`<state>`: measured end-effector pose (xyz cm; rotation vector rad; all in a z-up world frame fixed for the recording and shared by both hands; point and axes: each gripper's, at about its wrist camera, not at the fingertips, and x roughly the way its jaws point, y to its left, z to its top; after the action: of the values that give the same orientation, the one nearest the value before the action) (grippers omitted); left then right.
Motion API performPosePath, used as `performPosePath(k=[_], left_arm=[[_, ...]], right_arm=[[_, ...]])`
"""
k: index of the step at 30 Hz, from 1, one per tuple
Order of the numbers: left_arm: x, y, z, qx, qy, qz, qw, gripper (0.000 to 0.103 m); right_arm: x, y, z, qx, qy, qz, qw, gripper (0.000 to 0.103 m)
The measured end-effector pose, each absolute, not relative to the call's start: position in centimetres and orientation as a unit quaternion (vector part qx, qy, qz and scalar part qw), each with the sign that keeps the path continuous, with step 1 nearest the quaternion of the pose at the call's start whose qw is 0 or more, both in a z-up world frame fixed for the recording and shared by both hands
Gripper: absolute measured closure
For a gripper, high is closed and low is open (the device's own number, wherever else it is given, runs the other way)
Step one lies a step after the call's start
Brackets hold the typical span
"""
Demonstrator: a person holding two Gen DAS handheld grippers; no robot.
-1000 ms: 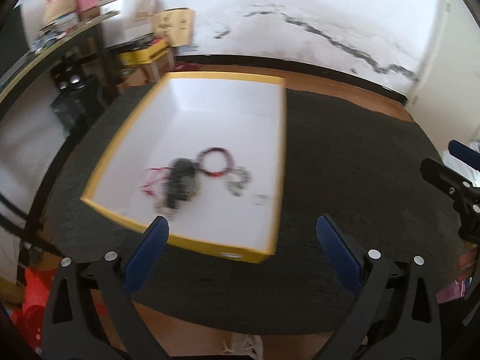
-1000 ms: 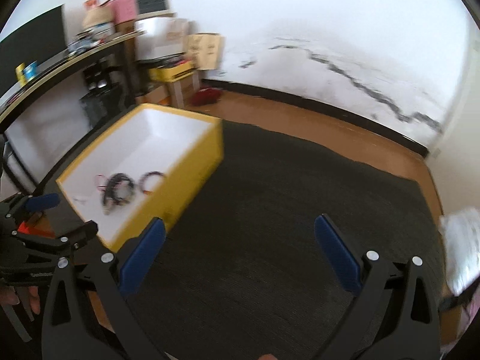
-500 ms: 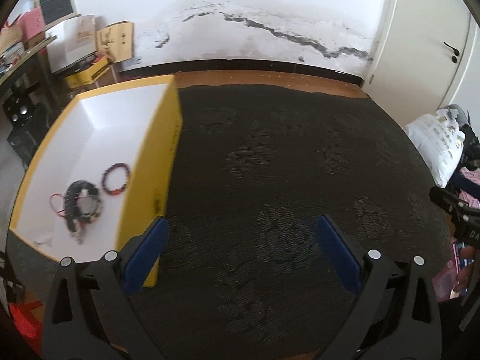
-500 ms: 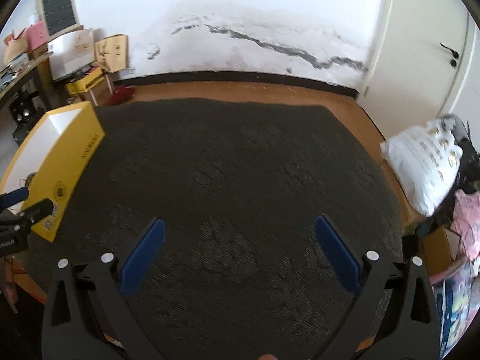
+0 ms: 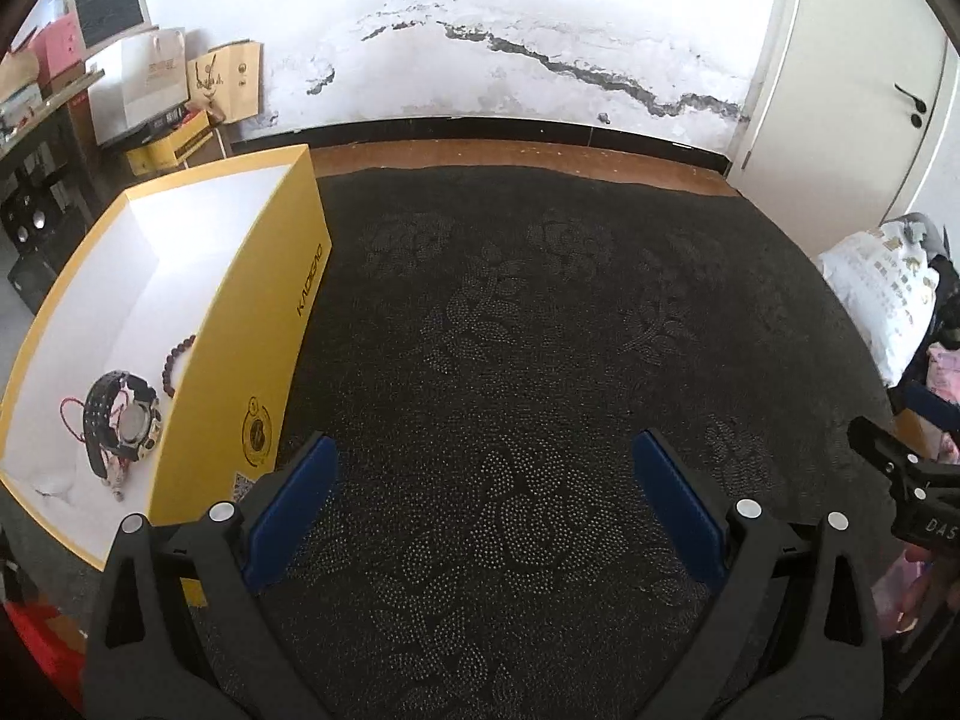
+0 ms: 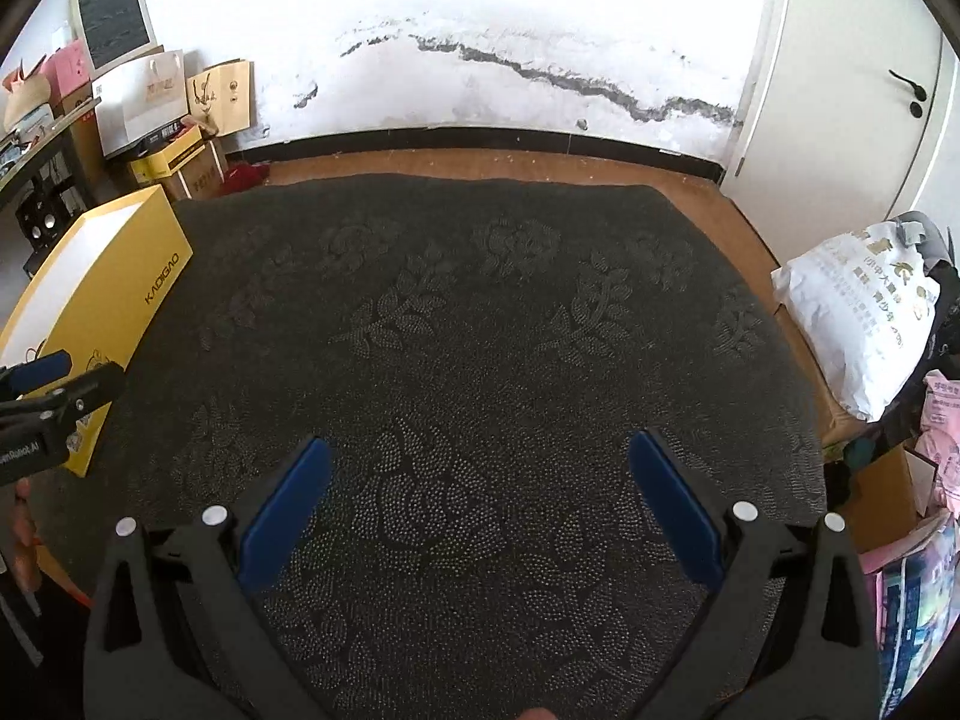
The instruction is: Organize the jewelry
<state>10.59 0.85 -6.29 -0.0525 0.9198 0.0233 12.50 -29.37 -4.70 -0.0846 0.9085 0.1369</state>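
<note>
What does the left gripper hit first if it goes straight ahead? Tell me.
Probably the dark patterned cloth covering the table. The left gripper is open and empty, aimed at bare cloth; the yellow cardboard box sits left of that line. Depth is uncertain.

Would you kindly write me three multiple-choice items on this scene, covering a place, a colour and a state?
1. Where does the watch lie?
A. on the dark mat
B. inside the box
C. between the left gripper's fingers

2. What colour is the outside of the box?
A. yellow
B. green
C. red

3. How does the left gripper stand?
A. shut on the bead bracelet
B. shut on nothing
C. open, holding nothing

Answers:
1 B, the watch rests on the box's white floor beside the bead bracelet.
2 A, its outer walls are yellow.
3 C, its blue fingers stand wide apart over the dark mat.
</note>
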Motion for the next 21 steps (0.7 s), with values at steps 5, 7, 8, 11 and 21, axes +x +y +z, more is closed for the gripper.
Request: performPosePath(k=[5,7,8,11,21], left_arm=[[10.7,0.5,-6.6,-0.017,0.443,0.012,0.897,0.007],[10.7,0.6,-6.7,-0.016,0.443,0.015,0.896,0.007],[10.7,0.7,-6.8,-0.016,0.444,0.016,0.896,0.007],[10.7,1.1,-6.8,-0.020,0.445,0.019,0.895,0.007],[10.8,1.2,-6.7,-0.018,0.445,0.015,0.895,0.007]], right_arm=[[12.8,-29.2,-5.1,-0.037,0.443,0.072,0.893,0.007],[12.8,-29.1,-5.2,-0.037,0.444,0.072,0.892,0.007],[12.8,-29.1,-5.2,-0.037,0.444,0.073,0.892,0.007],[12.9,-28.8,-5.3,-0.039,0.445,0.074,0.892,0.007],[12.8,-28.3,-5.8,-0.047,0.449,0.073,0.889,0.007]])
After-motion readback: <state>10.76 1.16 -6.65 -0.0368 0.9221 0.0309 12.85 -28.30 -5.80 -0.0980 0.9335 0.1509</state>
